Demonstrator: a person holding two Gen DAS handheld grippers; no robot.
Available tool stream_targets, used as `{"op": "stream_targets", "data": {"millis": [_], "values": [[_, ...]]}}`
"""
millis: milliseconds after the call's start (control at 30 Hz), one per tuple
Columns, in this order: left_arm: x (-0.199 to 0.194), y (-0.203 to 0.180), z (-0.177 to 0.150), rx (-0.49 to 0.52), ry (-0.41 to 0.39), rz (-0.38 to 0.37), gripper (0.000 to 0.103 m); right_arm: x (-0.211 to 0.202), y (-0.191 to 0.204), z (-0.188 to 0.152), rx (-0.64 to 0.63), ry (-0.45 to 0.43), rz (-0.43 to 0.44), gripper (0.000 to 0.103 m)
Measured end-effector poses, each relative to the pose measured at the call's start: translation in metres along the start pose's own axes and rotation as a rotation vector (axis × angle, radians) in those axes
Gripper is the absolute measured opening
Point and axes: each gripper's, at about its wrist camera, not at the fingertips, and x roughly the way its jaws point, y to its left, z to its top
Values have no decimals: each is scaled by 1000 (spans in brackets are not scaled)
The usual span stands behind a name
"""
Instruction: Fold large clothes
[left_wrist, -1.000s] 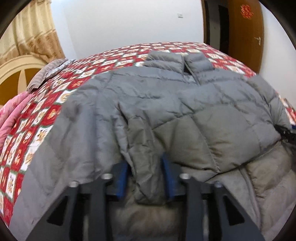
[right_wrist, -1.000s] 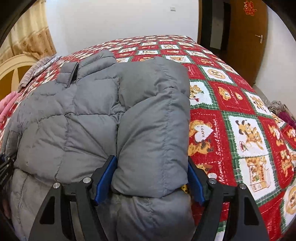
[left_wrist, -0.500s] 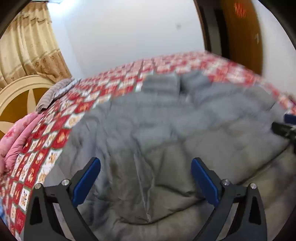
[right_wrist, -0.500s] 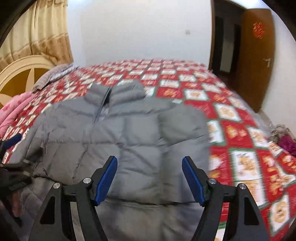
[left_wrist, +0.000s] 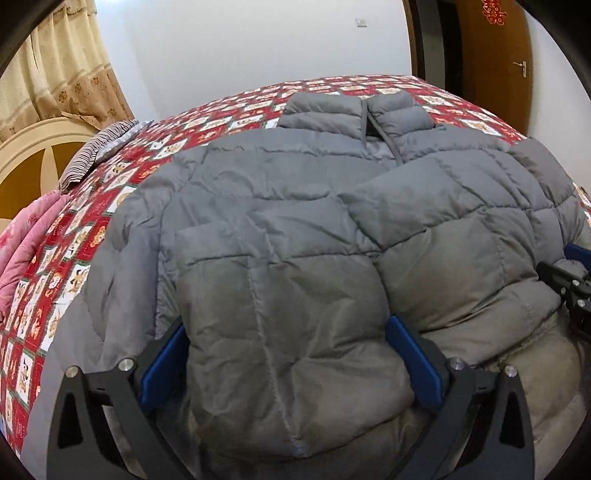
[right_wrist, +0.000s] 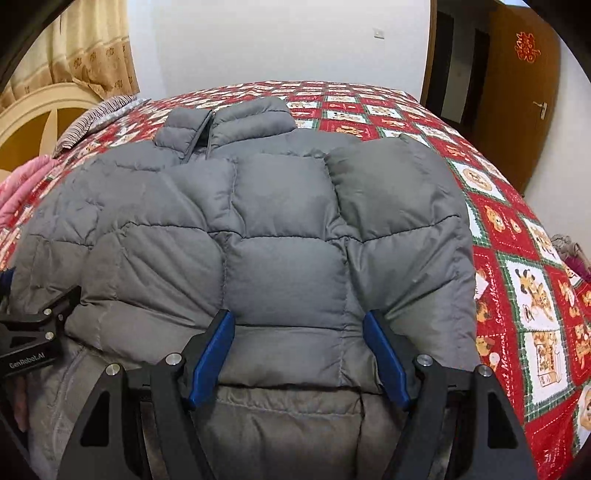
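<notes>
From my left tongs (left_wrist: 286, 363), spread wide around a puffy fold of the grey jacket (left_wrist: 332, 221) on the bed (left_wrist: 74, 240); pad contact is hidden. From my right tongs (right_wrist: 299, 360), apart astride its folded edge, grip unclear.

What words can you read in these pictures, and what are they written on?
"GenRobot.AI": white letters on the black left gripper, seen from the right wrist.
"Sweet Memories", as best I can read it: white script on the red borders of the bear-patterned bedspread; its other script is too small to read.
Gold sign on the brown door: too blurred to read.
The grey puffer jacket shows no words.
</notes>
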Motion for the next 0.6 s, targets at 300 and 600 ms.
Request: {"op": "stream_targets", "data": {"millis": [300,600], "values": [[-70,32,-3,9,-98,-9,103,2,2,-1,-10,-1,-14,73],[-124,183,-98,-78,-45,191,103,-30,-2,-5,-31,-10,0,80]]}}
